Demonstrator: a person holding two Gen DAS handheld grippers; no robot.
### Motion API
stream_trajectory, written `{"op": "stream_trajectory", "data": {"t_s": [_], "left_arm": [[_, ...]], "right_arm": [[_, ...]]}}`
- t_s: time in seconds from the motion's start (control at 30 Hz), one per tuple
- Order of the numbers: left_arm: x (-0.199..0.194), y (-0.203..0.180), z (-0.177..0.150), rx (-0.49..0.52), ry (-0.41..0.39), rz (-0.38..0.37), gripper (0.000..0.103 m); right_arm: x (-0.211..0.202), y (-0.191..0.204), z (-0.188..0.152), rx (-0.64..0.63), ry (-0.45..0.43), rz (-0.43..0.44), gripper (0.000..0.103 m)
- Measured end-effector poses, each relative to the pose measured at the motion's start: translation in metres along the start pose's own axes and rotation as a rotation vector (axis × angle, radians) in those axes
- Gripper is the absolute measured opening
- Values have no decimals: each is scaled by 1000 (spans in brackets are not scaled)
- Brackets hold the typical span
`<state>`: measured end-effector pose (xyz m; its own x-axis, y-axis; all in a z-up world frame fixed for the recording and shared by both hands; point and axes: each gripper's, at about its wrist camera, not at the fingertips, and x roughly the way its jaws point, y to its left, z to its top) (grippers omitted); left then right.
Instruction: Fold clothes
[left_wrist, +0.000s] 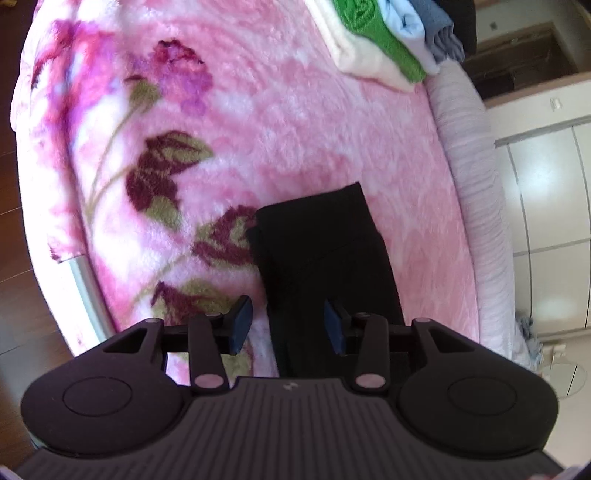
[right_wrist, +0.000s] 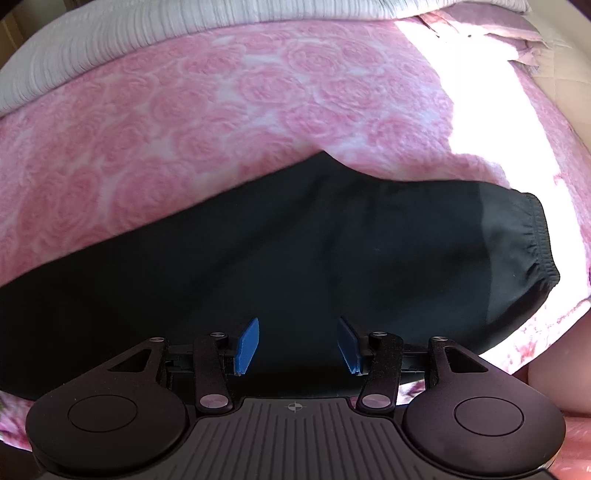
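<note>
Black trousers (right_wrist: 295, 251) lie flat on a pink floral blanket (right_wrist: 184, 122), with the elastic waistband (right_wrist: 535, 243) at the right. In the left wrist view the leg end of the trousers (left_wrist: 321, 254) stretches away from me. My left gripper (left_wrist: 288, 325) is open and empty, just above the leg. My right gripper (right_wrist: 297, 345) is open and empty, hovering over the trousers' upper part. Its blue pads (right_wrist: 246, 345) touch nothing.
A stack of folded clothes (left_wrist: 388, 40) in cream, green, light blue and grey sits at the far corner of the bed. A striped grey sheet (left_wrist: 476, 206) edges the blanket. White cabinets (left_wrist: 546, 221) stand to the right, dark wooden floor (left_wrist: 14, 221) to the left.
</note>
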<state>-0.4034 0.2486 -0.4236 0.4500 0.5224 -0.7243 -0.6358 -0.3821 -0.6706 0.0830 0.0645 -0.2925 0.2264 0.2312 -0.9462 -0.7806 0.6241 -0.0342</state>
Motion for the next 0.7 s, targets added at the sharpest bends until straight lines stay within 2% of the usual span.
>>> {"op": "stream_trajectory", "data": {"t_s": [0.2,0.23,0.3,0.47,0.53,0.6,0.7], "left_arm": [[11,-5,-14,51,-88,0,36],[10,-5,-17,61,-101,4,33],[8,-9,-22,100,-124,14,14],[-2,-37,-31,280,-166,49,8],[-9,-63,-41,426,-175,35,8],[-16,-92,-58,583,-164,-10,8],[-13,-123,-102,763,-85,-115,8]], "right_arm": [[19,-33,-11,19,38,-16,51],[21,-38,-13,21,46,-17,51],[25,-47,-18,24,58,-17,51],[24,-70,-25,20,45,-32,51],[22,-79,-28,25,35,-50,51],[21,-89,-31,34,24,-68,51],[21,-104,-36,79,25,-81,51]]}}
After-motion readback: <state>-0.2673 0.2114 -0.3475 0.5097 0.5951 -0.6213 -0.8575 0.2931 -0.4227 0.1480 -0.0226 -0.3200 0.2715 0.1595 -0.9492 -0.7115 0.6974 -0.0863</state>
